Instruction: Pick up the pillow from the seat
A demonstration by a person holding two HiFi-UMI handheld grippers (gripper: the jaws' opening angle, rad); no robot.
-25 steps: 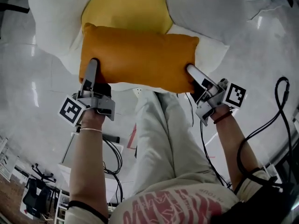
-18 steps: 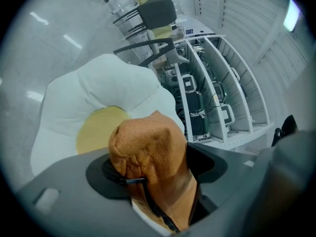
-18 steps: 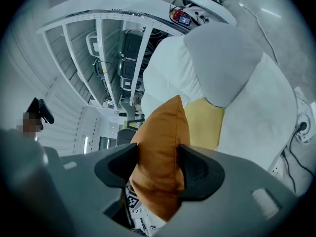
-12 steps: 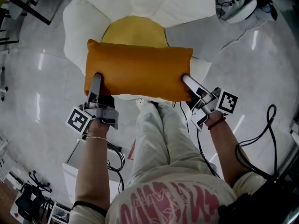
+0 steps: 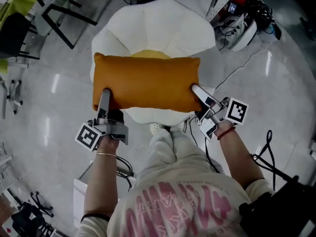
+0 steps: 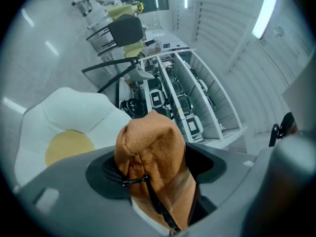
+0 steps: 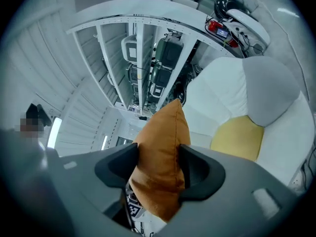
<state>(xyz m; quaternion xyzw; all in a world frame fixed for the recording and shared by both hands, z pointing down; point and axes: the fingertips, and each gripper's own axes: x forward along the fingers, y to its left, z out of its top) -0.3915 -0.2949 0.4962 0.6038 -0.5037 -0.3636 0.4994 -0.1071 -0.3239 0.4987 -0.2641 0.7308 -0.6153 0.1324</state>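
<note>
An orange rectangular pillow (image 5: 145,83) hangs in the air above the white flower-shaped seat (image 5: 163,28), hiding most of its yellow centre (image 5: 148,54). My left gripper (image 5: 104,97) pinches the pillow's lower left corner; its jaws are closing a little further on the fabric. My right gripper (image 5: 196,90) is shut on the pillow's right end. In the left gripper view the pillow (image 6: 148,147) bunches between the left gripper (image 6: 155,168) jaws, zipper showing. In the right gripper view the pillow (image 7: 160,147) is squeezed edge-on in the right gripper (image 7: 158,168).
A black-framed chair (image 5: 49,9) stands at the far left. A white device with cables (image 5: 242,26) lies at the far right, and more cables (image 5: 269,154) trail on the floor. The person's legs (image 5: 173,147) are below the pillow. Shelving (image 7: 148,58) stands behind the seat.
The pillow has come up off the seat with both grippers still on its ends. The seat now looks smaller and farther below, with more floor around it.
</note>
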